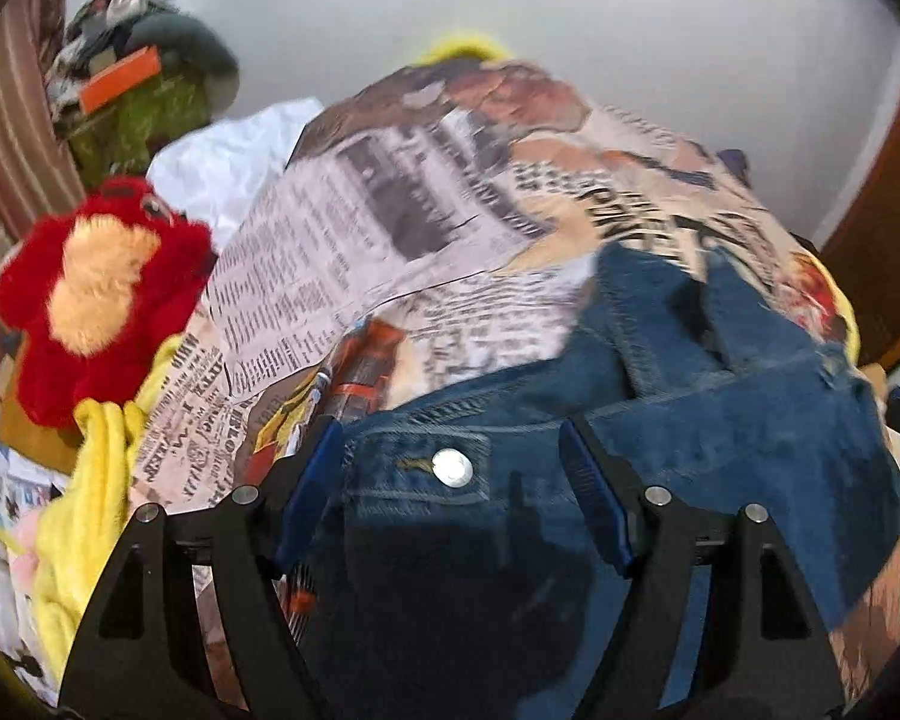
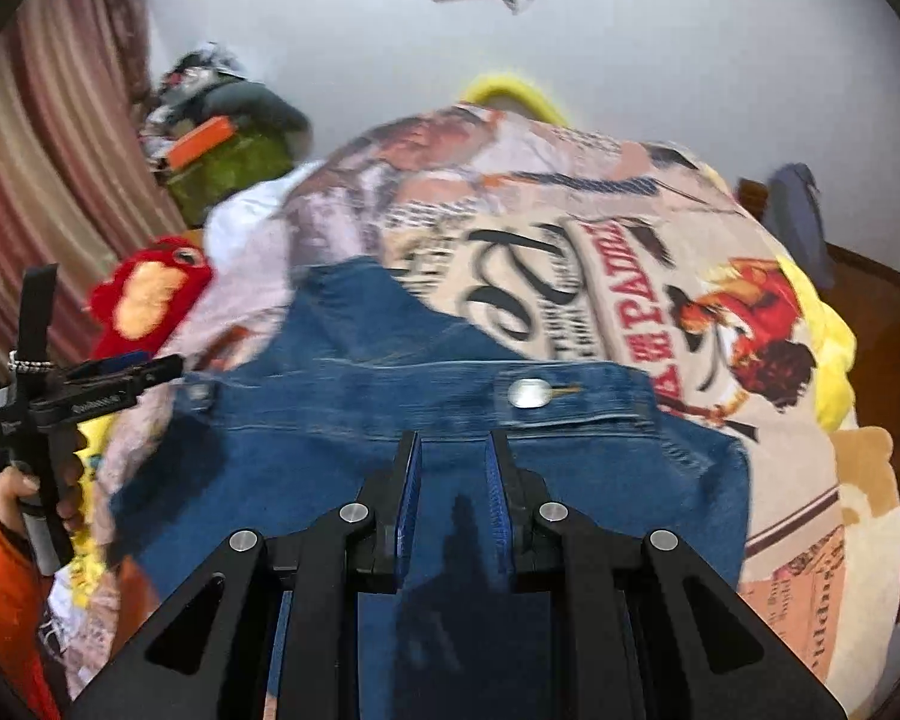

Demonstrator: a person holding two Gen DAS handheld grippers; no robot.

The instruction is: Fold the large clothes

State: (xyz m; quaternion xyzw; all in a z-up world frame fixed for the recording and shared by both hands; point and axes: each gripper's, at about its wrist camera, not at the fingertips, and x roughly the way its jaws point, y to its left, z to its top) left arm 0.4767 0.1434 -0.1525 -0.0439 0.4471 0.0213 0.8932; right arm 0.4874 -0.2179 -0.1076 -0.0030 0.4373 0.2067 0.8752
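Note:
Blue denim jeans (image 1: 720, 450) lie spread on a bed covered by a newspaper-print blanket (image 1: 342, 252). The waistband with its silver button (image 1: 453, 468) lies between the wide-apart fingers of my left gripper (image 1: 450, 450), which is open just above the denim. In the right wrist view the jeans (image 2: 390, 420) stretch across, with a silver button (image 2: 528, 392) on the waistband. My right gripper (image 2: 453, 450) hovers over the denim with a narrow gap between its fingers, holding nothing. The left gripper (image 2: 150, 369) shows at the left edge of the right wrist view.
A red plush toy (image 1: 90, 294) and a yellow cloth (image 1: 90, 480) lie at the bed's left. A white cloth (image 1: 222, 168) and a green box with clutter (image 1: 138, 102) sit behind. Striped curtain (image 2: 48, 150) at left, wooden furniture (image 2: 858, 276) at right.

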